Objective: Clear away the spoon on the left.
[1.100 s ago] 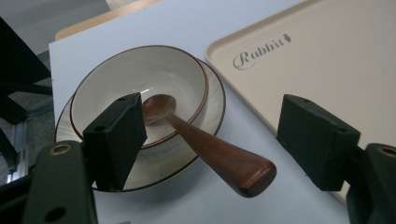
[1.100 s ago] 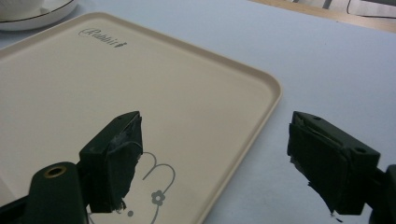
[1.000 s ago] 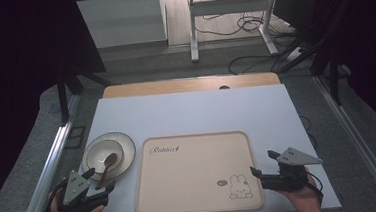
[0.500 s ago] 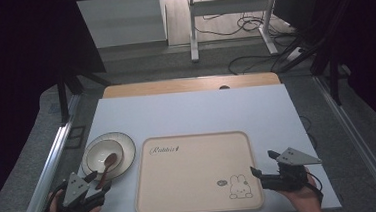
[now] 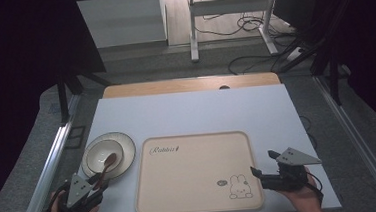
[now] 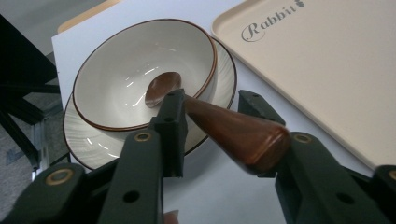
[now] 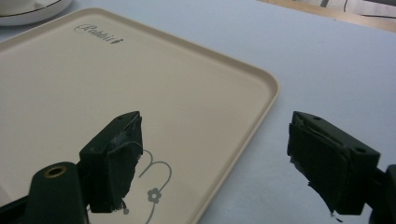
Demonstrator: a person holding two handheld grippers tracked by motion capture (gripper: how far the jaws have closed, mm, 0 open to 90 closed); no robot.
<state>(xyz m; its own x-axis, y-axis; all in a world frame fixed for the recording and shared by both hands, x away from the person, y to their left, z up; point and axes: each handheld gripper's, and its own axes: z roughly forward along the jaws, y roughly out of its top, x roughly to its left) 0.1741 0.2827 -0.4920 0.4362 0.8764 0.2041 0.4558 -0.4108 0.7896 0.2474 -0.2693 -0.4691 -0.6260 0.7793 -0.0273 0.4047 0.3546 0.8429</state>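
Note:
A brown wooden spoon (image 6: 224, 126) rests in a cream bowl (image 6: 121, 70) with a dark rim, which sits on a matching plate (image 5: 127, 151) at the table's front left. The spoon's handle sticks out toward my left gripper (image 6: 212, 98) and lies between its jaws. These jaws have just been closing. The left jaw touches the handle near its neck, while a gap remains at the right jaw's tip. My right gripper (image 5: 261, 163) hovers open at the front right corner of the beige tray (image 5: 195, 160), with nothing between its fingers.
The beige tray (image 7: 140, 70), printed with a rabbit drawing (image 5: 239, 186) and the word "Rabbit", lies in the middle of the white table (image 5: 186, 113). A wooden strip (image 5: 189, 85) runs along the far edge. Metal frame rails flank both sides.
My left gripper's jaws have narrowed around the spoon handle. Both hands, the bowl and the tray stay where they were.

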